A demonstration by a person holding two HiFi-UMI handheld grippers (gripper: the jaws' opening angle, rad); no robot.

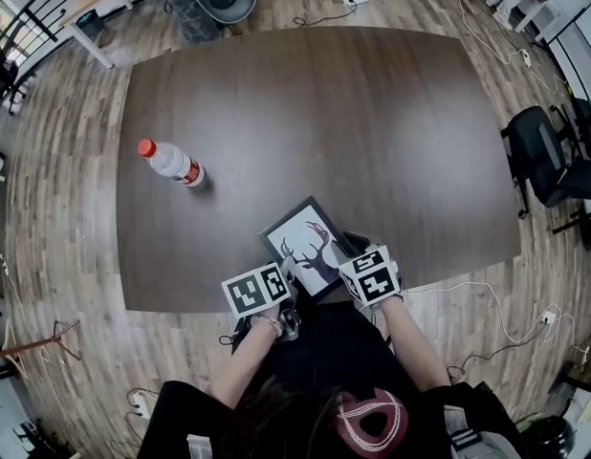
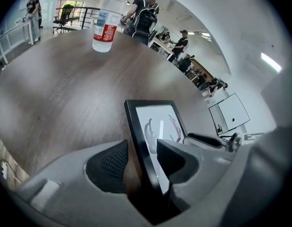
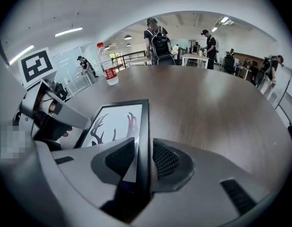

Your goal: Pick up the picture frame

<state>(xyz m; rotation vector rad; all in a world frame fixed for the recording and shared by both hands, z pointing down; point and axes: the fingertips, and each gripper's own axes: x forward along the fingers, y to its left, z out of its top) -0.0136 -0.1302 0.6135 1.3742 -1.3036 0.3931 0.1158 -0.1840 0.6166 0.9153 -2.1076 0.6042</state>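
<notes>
Nearest the head camera, a person's two forearms [image 1: 410, 342] reach out from a dark top [image 1: 324, 352], each hand carrying a tool. The left tool [image 1: 289, 273] and the right tool [image 1: 346, 256] meet the picture frame [image 1: 305, 240] from its two near sides. The frame is black-rimmed with a deer print. It sits turned corner-on just inside the near edge of the counter [image 1: 324, 103], its nearest corner hidden between the marker cubes [image 1: 257, 290].

Seen along the left tool's jaws, the frame's edge runs deep between them. The inner jaw lies against the frame's face, and a thin brown strip shows between the outer pad [image 2: 113, 162] and the rim, so this tool looks released, not clenched. The right tool's own view matches: the rim stands between wide jaws with the same slim strip at the outer pad [image 3: 167, 160], unclamped. Whether the frame lies flat or is tipped up I cannot tell.

A red-capped bottle [image 1: 171, 163] stands well apart, toward the counter's left edge. Beyond the frame a wide stretch of dark wood opens to the far edge. Off the right edge a black office chair [image 1: 539, 151] stands on the plank floor [image 1: 66, 237], and cables [image 1: 487, 299] trail near the front-right corner.
</notes>
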